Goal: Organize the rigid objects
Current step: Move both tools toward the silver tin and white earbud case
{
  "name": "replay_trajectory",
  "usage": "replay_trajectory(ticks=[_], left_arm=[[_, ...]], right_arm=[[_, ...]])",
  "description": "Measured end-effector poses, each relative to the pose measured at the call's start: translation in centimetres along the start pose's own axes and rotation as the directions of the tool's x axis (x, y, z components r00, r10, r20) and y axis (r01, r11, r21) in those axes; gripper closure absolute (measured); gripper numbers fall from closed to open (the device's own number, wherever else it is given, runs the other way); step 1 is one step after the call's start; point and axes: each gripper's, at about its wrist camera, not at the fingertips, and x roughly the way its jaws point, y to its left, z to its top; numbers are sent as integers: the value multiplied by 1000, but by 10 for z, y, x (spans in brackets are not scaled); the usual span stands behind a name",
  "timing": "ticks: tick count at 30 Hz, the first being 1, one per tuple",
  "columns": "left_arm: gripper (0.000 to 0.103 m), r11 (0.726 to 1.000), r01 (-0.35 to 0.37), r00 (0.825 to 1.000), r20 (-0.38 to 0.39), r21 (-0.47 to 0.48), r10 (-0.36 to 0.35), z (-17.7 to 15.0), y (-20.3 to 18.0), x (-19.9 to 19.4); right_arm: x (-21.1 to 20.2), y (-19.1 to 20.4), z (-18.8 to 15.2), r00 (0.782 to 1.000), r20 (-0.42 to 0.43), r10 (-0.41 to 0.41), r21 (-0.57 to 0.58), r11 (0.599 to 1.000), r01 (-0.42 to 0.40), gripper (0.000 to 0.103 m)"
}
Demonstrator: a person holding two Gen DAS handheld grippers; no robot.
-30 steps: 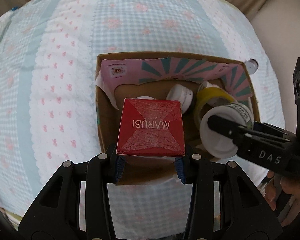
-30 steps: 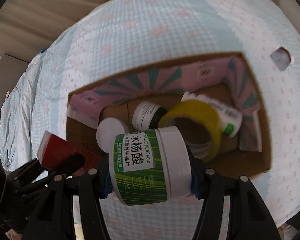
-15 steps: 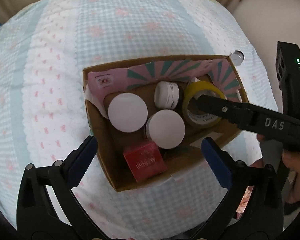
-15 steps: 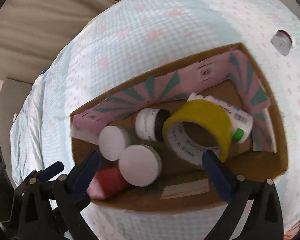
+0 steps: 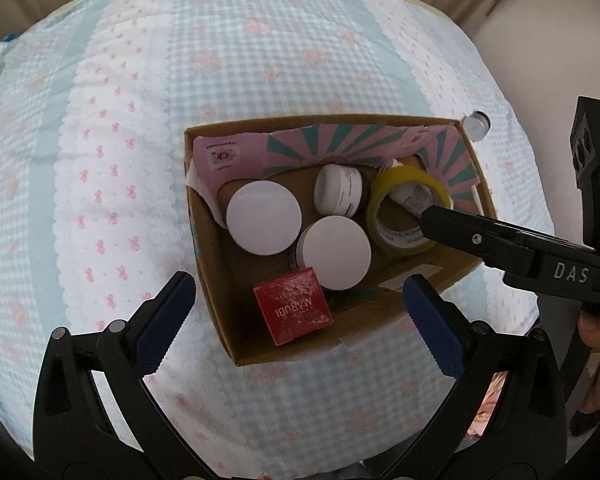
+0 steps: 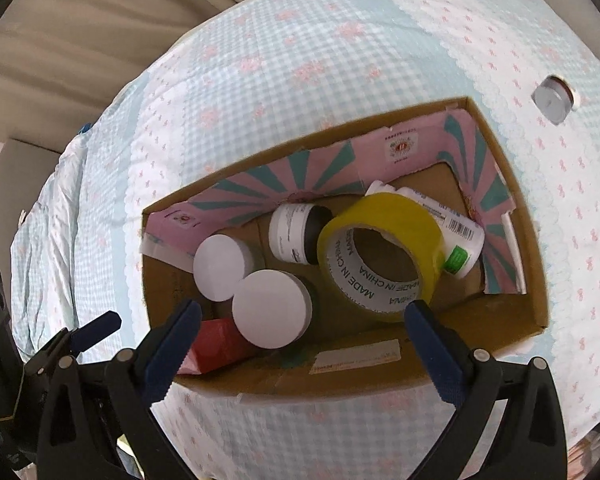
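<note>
- While both grippers hang wide open and empty above it, a cardboard box [image 5: 384,312] sits on a bed [image 5: 112,128] covered in pale blue gingham with pink bows, at the centre of both wrist views.
- Left gripper [image 5: 296,304]: jaws spread apart at the bottom of its own view, holding nothing, with the box's near corner between the blue pads.
- Right gripper [image 6: 300,332]: jaws likewise parted and empty, framing the box's near wall in its own view; in the left wrist view it reaches in from the right edge, its tip over the tape roll.
- Inside the box, a red carton [image 5: 293,311] marked "MARUBI" lies at the near corner, lower centre of the left wrist view.
- Two white-lidded jars stand just beside it: one [image 5: 337,252] touching the carton, the other [image 5: 263,218] behind it to the left.
- A small white bottle [image 5: 338,196] lies on its side toward the back wall.
- A yellow tape roll [image 6: 380,256], printed "MADE IN CHINA" inside, leans tilted against a white tube [image 6: 458,236] with a green patch, right of centre.
- Pink-and-teal printed flaps [image 6: 284,184] line the box's far walls.
- A small round white object [image 6: 554,98] lies on the bed outside the box, upper right of the right wrist view.
</note>
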Motion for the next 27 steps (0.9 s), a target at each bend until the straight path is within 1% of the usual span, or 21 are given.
replay_trajectory(ticks=[4, 5, 6, 8, 11, 14, 18, 23, 25, 27], left_arm=[[0, 1000, -21, 1000, 20, -4, 22, -2, -6, -13], [0, 999, -34, 999, 25, -4, 34, -3, -9, -18], [0, 998, -62, 998, 30, -6, 63, -4, -12, -24], [0, 996, -85, 995, 45, -10, 85, -5, -19, -34], [0, 995, -101, 992, 77, -28, 103, -6, -36, -52], [0, 994, -106, 988, 113, -34, 109, -7, -57, -68], [0, 992, -119, 978, 171, -33, 123, -5, -102, -85], [0, 989, -137, 965, 218, -62, 148, 0, -166, -92], [0, 987, -139, 958, 244, -76, 154, 2, -197, -94], [0, 983, -160, 946, 272, -91, 179, 5, -227, -94]], right_arm=[[-19, 4, 0, 1000, 6, -19, -26, 999, 20, 2], [-23, 5, -1, 1000, 9, -24, -31, 999, 25, 2], [-32, 5, -2, 999, 15, -31, -42, 999, 31, 2], [-45, 5, -3, 999, 21, -43, -60, 997, 45, 2], [-73, 1, -7, 997, 49, -64, -92, 993, 68, 2], [-109, -12, -11, 991, 105, -88, -125, 987, 101, 2], [-148, -39, -11, 979, 171, -112, -153, 978, 139, 2], [-196, -93, -2, 962, 233, -141, -205, 960, 190, 2], [-211, -115, 1, 955, 251, -159, -232, 948, 219, 2], [-226, -141, 6, 945, 273, -181, -255, 933, 253, 2]])
